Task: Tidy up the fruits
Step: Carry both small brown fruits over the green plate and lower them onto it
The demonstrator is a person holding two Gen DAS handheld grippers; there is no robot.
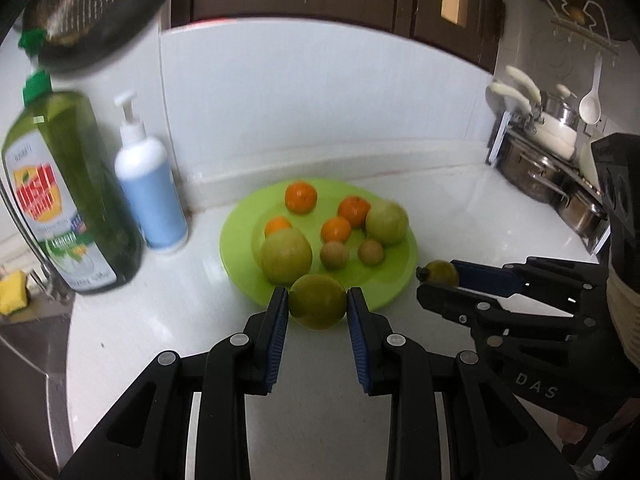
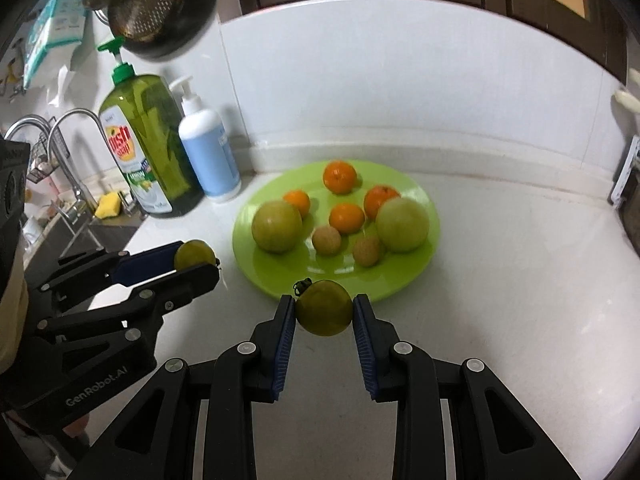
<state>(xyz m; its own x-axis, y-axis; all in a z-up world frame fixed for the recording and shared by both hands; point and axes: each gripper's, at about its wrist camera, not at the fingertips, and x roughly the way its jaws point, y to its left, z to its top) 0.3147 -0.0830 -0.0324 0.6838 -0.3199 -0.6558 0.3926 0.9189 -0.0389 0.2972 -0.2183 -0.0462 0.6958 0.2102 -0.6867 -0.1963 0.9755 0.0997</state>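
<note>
So a green fruit point(image 1: 317, 301) was clamped between the pads of the left gripper point(image 1: 317, 305), held just at the near rim of the green plate point(image 1: 240, 264). Further right, a stemmed green fruit point(image 2: 324, 307) was pinched in the right gripper point(image 2: 324, 312). Probably best if both were lowered gently into bare plate spots, clear of the oranges point(image 2: 346, 218).

Lime-green plate point(image 2: 416, 196) (glossy), orange mandarins point(image 2: 339, 176), olive-green bottle point(image 2: 150, 128).

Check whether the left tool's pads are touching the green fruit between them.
Touching. In the left wrist view, both blue pads of the left tool press against the sides of the green fruit, with no gap visible on either side.
</note>
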